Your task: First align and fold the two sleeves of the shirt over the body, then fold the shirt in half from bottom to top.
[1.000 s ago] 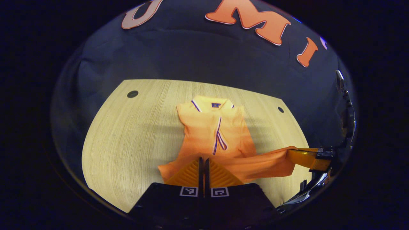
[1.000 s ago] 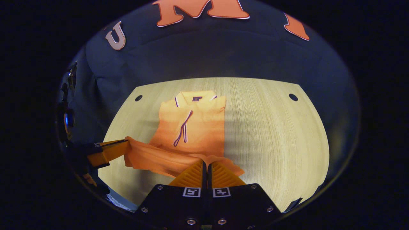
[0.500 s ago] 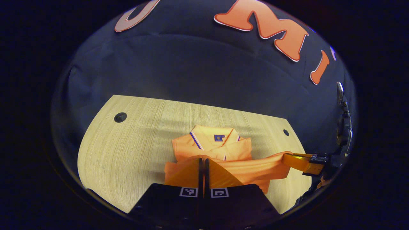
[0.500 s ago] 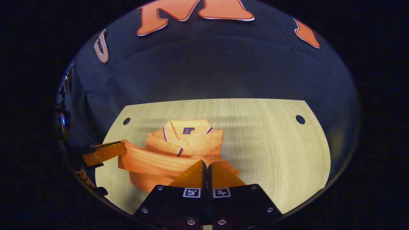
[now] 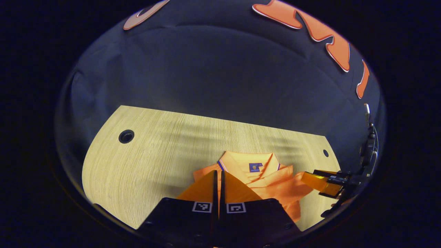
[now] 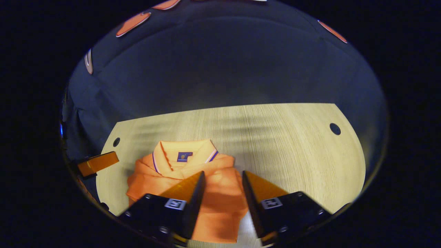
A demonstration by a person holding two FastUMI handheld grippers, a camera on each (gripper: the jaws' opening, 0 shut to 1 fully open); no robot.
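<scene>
The orange polo shirt [image 5: 272, 182] lies folded on the table, its lower half laid over the body up to the collar [image 6: 184, 151]. My right gripper [image 6: 222, 174] is open just above the folded shirt [image 6: 220, 206], and nothing is between its fingers. Its fingers also show at the shirt's right edge [image 5: 322, 182]. My left gripper [image 5: 217, 171] is shut at the shirt's left shoulder, and I see no cloth at its tips. In the right gripper view a strip of table separates the left gripper [image 6: 100, 162] from the shirt.
The wooden table [image 5: 155, 155] has a round cable hole near each far corner [image 5: 126, 136] [image 6: 334, 128]. The black cloth wall rises right behind the table. Bare wood stretches left of the shirt in the left gripper view and right of it in the right gripper view.
Both grippers carried the shirt's hem up to the collar, covering the placket. The right gripper then opened and let the cloth go. The left gripper's fingers stayed together.
</scene>
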